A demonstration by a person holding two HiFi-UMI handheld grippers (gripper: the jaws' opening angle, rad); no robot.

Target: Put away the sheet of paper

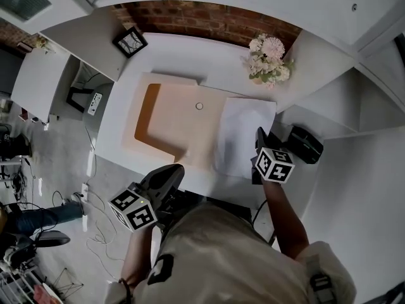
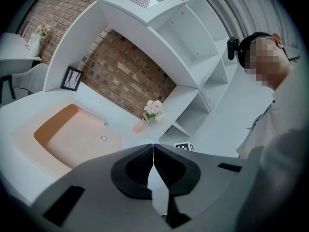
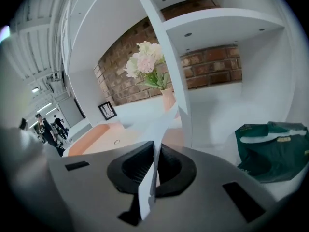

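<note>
I am pinching the right edge of the sheet of paper (image 1: 240,135) in my right gripper (image 1: 260,133), right of centre on the worktop (image 1: 209,62). My left gripper (image 1: 172,171) is hanging closed and empty at lower left. Held by one edge, the sheet is likely risking a crease or a slip. The peach tray (image 1: 150,109) at centre is holding only a small ring (image 1: 199,106).

The head view looks steeply down on the desk (image 1: 218,65); both gripper views skim it, sharing the flowers (image 1: 269,59).
</note>
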